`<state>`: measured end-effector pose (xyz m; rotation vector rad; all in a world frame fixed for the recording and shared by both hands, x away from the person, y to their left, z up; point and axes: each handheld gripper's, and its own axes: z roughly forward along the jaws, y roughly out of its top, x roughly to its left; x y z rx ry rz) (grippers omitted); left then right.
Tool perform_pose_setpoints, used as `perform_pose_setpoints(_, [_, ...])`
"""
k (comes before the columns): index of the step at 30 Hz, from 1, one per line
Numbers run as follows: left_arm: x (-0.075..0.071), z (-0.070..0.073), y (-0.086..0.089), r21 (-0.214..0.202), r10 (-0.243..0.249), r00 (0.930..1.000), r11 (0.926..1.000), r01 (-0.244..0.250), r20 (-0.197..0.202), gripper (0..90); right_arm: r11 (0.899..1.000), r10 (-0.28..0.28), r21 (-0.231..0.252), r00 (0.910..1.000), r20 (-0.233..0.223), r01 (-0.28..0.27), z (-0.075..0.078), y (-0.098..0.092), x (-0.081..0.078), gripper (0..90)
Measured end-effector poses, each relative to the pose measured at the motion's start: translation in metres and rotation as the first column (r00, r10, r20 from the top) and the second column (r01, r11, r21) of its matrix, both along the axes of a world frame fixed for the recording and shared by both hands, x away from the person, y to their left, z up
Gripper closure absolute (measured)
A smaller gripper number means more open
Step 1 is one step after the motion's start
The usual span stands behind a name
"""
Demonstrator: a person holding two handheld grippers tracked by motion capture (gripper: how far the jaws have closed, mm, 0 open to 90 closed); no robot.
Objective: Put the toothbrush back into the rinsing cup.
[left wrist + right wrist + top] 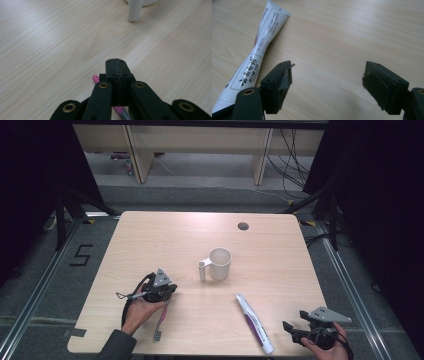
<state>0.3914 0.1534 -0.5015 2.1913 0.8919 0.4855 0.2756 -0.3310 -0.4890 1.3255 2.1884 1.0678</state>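
A white cup (220,263) stands mid-table with its handle (135,10) on the left side. A pink toothbrush (161,321) with a grey head lies near the front left edge. My left gripper (173,289) is over its handle end with the jaws pressed together and pointed toward the cup. In the left gripper view the pink handle (95,78) passes underneath the closed jaws (115,61), not between the pads. A white and purple toothpaste tube (254,322) lies at the front right. My right gripper (295,322) stands open just right of the tube (262,42), with bare table between its fingers (328,75).
The wooden table (270,245) has a dark cable hole (243,226) near its far edge. Black stands and cables sit on the floor on both sides. A number mark (81,255) is taped to the floor at the left.
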Motion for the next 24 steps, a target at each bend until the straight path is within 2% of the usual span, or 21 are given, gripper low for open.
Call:
perform_pose_setpoints(7, [0.004,-0.002,0.008,0.023,-0.001,0.9996,0.9997,0.001,-0.026,89.6,1.000,-0.004,0.002,1.0000,0.009,0.004,0.000,-0.002,0.000,24.2])
perform_pose_setpoints(8, [0.004,-0.003,0.009,0.016,0.005,0.9995,0.9999,-0.004,-0.030,89.6,1.000,-0.020,0.023,0.9997,-0.016,0.021,0.000,0.000,-0.001,24.2])
perform_pose_setpoints(9, [0.004,-0.003,0.010,0.023,0.005,0.9993,0.9997,-0.004,-0.036,89.6,1.000,-0.016,0.023,0.9996,-0.021,0.017,0.000,0.000,-0.001,24.2])
perform_pose_setpoints(10, [0.004,-0.004,0.010,0.006,0.014,0.9994,0.9999,-0.014,-0.032,89.6,1.000,-0.016,0.023,0.9996,-0.021,0.017,0.000,0.000,-0.001,24.2])
perform_pose_setpoints(14, [0.004,-0.004,0.021,0.024,0.022,0.9982,0.9995,-0.020,-0.057,89.5,0.999,-0.024,0.029,0.9992,-0.032,0.025,0.000,0.001,-0.002,24.2])
perform_pose_setpoints(15, [0.004,-0.004,0.024,0.026,0.026,0.9981,0.9994,-0.025,-0.055,89.6,1.000,-0.007,0.017,0.9999,-0.014,0.007,0.000,-0.001,-0.001,24.2])
perform_pose_setpoints(16, [0.003,-0.004,0.027,0.021,0.032,0.9976,0.9993,-0.031,-0.061,89.6,0.999,-0.024,0.030,0.9991,-0.036,0.025,0.001,0.001,-0.002,24.2])
perform_pose_setpoints(18, [0.003,-0.004,0.033,0.020,0.042,0.9971,0.9990,-0.041,-0.064,89.6,1.000,-0.001,0.005,1.0000,-0.003,0.001,0.000,-0.002,0.001,24.2])
perform_pose_setpoints(21, [0.000,-0.003,0.042,0.005,0.054,0.9962,0.9986,-0.053,-0.068,89.6,1.000,0.002,0.002,1.0000,-0.001,-0.002,0.000,-0.002,0.001,24.2])
perform_pose_setpoints(24, [-0.003,-0.003,0.052,0.018,0.068,0.9954,0.9976,-0.067,-0.068,89.5,1.000,-0.001,0.008,1.0000,-0.004,0.001,-0.001,-0.001,0.001,24.2])
